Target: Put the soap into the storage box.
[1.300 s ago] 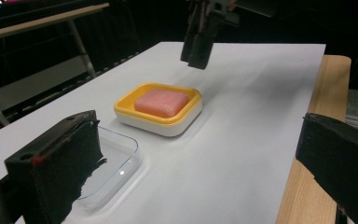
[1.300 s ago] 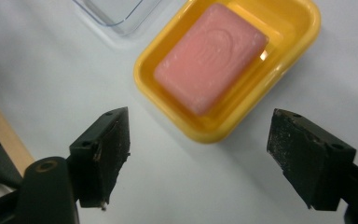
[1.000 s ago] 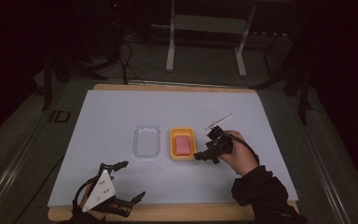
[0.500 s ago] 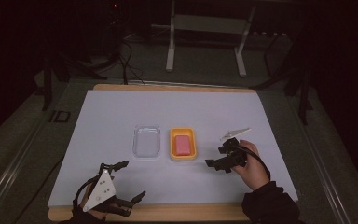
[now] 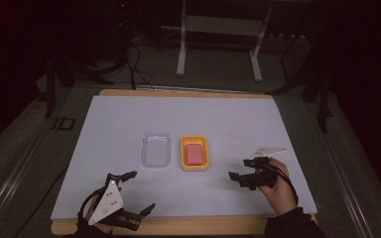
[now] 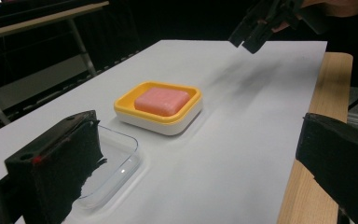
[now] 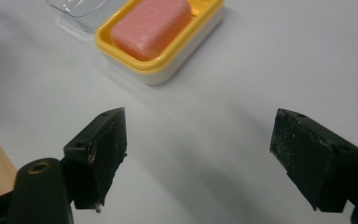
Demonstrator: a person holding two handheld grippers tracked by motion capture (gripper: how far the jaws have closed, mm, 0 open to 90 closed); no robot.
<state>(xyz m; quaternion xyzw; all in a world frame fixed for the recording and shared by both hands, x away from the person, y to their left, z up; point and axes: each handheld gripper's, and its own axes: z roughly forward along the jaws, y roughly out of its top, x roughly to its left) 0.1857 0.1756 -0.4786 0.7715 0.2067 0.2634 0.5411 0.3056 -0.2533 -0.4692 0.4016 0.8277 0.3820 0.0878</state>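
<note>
Pink and rounded at its corners, the soap bar (image 5: 194, 153) lies flat in the yellow-rimmed soap dish (image 5: 195, 166) at mid-bench, just right of the clear plastic lid (image 5: 156, 149), which lies off to the side, likely to leave the dish uncovered. The right hand-held gripper (image 5: 239, 179), near and right of the dish, has just been opening its jaws, nothing between them. The left hand-held gripper (image 5: 140, 192) rests wide and empty at the near edge of the bench (image 5: 129, 114).
</note>
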